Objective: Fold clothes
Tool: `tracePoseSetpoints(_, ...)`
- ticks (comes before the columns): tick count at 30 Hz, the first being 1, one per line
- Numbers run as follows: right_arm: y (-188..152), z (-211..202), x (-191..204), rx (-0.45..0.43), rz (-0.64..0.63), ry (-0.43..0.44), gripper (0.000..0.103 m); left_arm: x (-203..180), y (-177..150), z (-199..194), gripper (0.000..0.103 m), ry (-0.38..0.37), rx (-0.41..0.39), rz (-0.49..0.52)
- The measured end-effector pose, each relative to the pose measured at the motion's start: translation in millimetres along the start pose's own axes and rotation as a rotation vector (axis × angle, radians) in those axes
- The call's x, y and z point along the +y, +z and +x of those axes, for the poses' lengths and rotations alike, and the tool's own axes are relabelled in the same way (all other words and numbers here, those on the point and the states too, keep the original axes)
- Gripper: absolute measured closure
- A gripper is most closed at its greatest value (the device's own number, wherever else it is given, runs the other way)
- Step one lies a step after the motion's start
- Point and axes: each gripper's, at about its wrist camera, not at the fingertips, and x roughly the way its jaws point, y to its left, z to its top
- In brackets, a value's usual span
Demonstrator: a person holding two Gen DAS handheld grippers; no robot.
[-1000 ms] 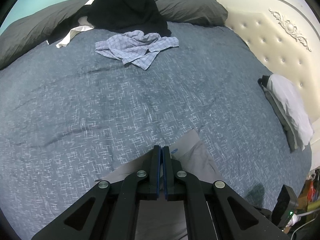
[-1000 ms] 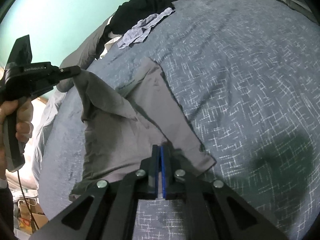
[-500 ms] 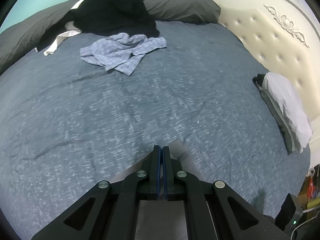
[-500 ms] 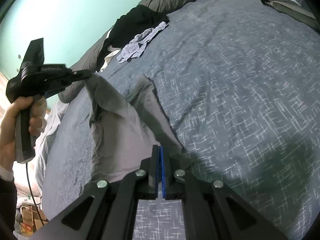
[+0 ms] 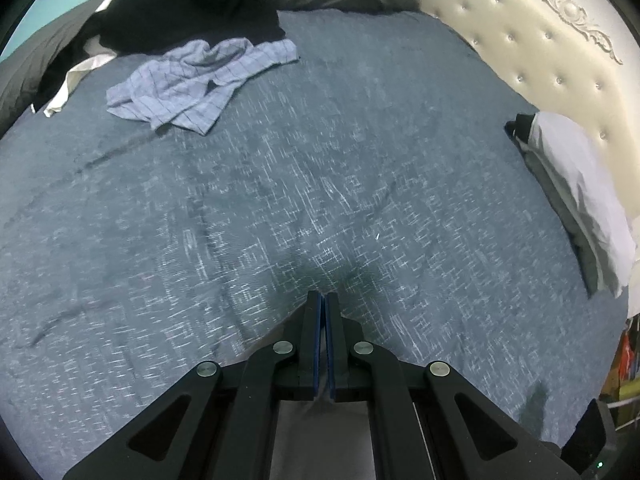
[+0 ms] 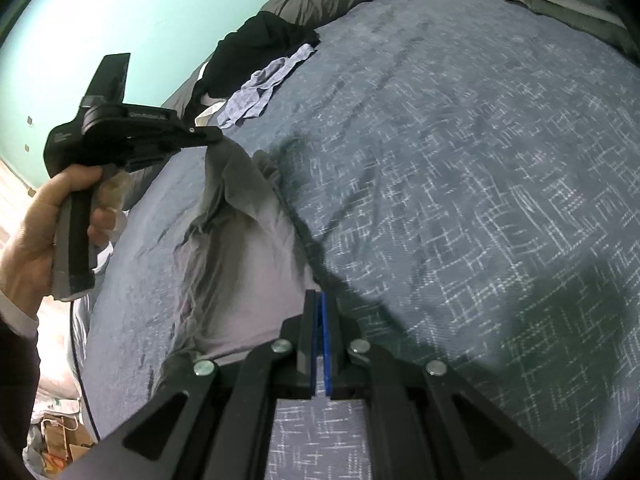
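On blue bedspread (image 5: 280, 200), beside cream headboard (image 5: 552, 52).

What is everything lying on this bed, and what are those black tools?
grey garment: one, light grey, lifted off the bedspread between both tools
bedspread: one, blue-grey with white flecks, covering the bed
checked shirt: one, pale blue, crumpled at the far side
black clothes: one pile, behind the shirt
folded stack: one, white and grey, by the headboard
headboard: one, cream, tufted
wall: turquoise
left gripper: black, fingers pinching the garment
right gripper: black, fingers pinching the garment
hand: one, holding the left gripper
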Motion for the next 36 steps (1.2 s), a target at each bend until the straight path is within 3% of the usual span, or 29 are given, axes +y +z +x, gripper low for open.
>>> tracePoseSetpoints(10,-3,8,1,0.022,-0.009,-0.017,0.101,6,-4,29,0.100,-0.023,0.054,-0.036)
tracePoseSetpoints(13,-3,8,-1,0.021,-0.005,-0.020,0.101,10,-3,22,0.091,-0.044,0.038,-0.057)
tracePoseSetpoints(15,-2,9,-1,0.022,-0.002,-0.019,0.101,16,-1,16,0.068,-0.065,0.021,-0.095)
tracePoseSetpoints(16,-2,10,-1,0.024,-0.003,-0.018,0.101,20,1,12,0.065,-0.073,0.013,-0.113)
tracePoseSetpoints(24,0,14,-1,0.030,0.003,-0.015,0.101,46,2,-30,0.064,-0.084,-0.069,-0.144)
tracePoseSetpoints(32,2,7,-6,0.024,0.021,-0.012,0.101,118,-90,-74,0.064,-0.002,-0.150,-0.211)
tracePoseSetpoints(36,0,7,-5,0.029,0.013,-0.029,0.101,149,-128,-65,0.064,-0.034,-0.175,-0.329)
